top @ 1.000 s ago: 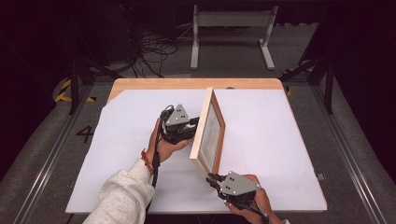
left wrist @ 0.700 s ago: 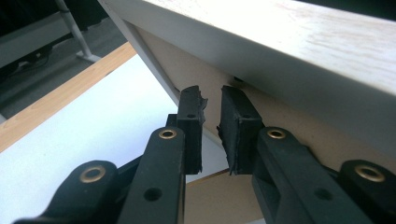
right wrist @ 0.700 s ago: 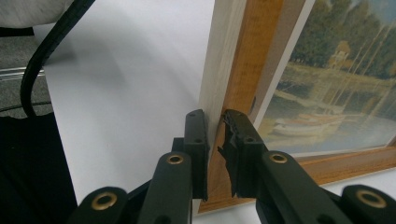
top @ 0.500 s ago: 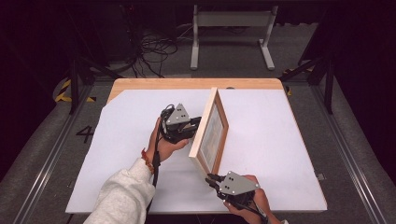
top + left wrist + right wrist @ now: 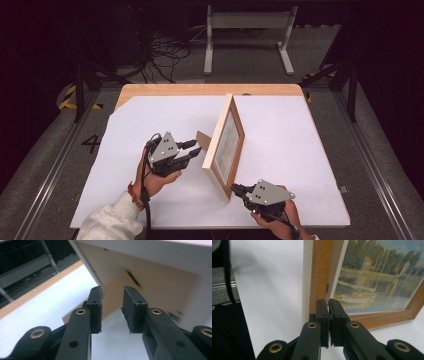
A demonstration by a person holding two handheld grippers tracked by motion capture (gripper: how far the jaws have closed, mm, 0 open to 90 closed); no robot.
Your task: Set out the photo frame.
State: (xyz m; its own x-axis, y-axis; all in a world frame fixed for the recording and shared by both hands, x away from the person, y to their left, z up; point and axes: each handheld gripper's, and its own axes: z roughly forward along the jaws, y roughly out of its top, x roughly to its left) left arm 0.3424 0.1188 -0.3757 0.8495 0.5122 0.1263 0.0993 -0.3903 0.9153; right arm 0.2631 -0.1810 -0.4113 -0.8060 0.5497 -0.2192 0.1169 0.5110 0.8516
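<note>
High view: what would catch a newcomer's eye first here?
The wooden picture frame stands upright on edge mid-table, showing a painted river scene with boats in the right gripper view. The right tool is shut against the frame's near corner. The left tool is open behind the frame, just off its brown back stand, on the white table.

A white sheet (image 5: 125,150) covers the wooden table (image 5: 200,90); a picture frame (image 5: 225,145) stands on it.
</note>
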